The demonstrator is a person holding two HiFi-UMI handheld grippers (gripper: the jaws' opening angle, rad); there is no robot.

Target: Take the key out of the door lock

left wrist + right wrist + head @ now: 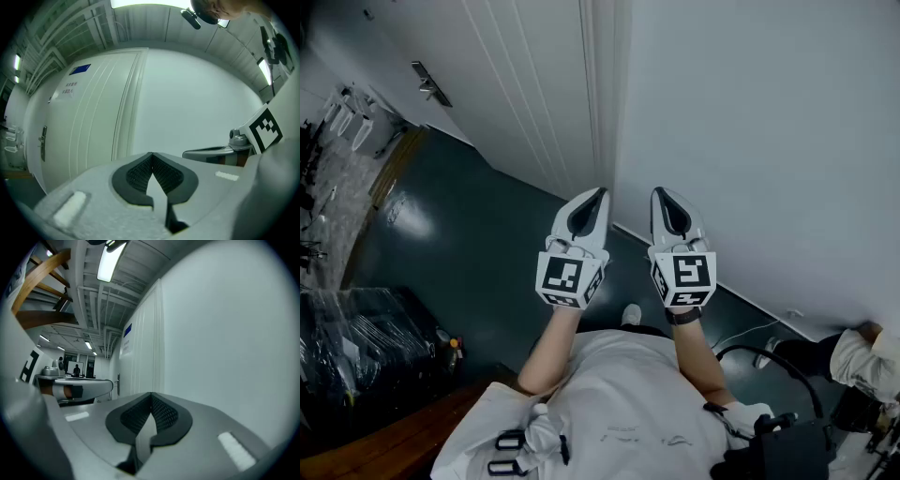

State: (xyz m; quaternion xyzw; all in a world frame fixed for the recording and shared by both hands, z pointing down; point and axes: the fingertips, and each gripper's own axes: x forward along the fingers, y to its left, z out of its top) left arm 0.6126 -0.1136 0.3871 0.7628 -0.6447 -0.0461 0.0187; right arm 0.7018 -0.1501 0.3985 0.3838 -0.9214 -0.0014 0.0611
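Head view has the left gripper (pixel 601 191) and right gripper (pixel 657 191) nearest me, side by side but not touching. Both point at the seam where the white door (pixel 516 94) meets the plain wall (pixel 750 131). Each gripper view shows more plainly that both pairs of jaws are pressed together with nothing between them. Farther off, only the left gripper view shows a blue sign (pixel 79 69) high on the door. The door handle (pixel 43 143) sits at the door's far edge, well apart from both grippers. The key may be in the lock there, but it is too small for me to make out.
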